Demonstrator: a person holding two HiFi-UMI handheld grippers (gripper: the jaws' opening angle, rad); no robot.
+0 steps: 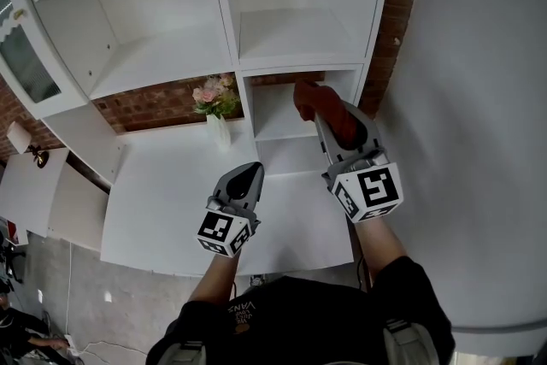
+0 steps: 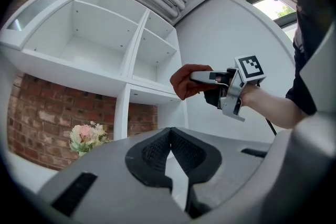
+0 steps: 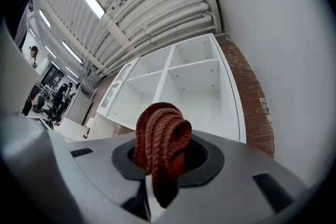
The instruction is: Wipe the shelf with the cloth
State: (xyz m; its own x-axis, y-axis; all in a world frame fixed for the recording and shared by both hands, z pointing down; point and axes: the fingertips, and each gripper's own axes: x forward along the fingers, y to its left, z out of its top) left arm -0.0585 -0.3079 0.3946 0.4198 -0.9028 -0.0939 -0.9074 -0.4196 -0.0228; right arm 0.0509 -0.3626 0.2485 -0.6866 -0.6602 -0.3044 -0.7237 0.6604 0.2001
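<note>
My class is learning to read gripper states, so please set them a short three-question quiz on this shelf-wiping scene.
1. True or false: the left gripper has its jaws together with nothing between them.
2. The flowers stand: A) on the white counter; B) on an upper shelf; C) on the floor.
3. Fill in: the right gripper is shut on the rust-brown ____.
Key: 1 true; 2 A; 3 cloth.
</note>
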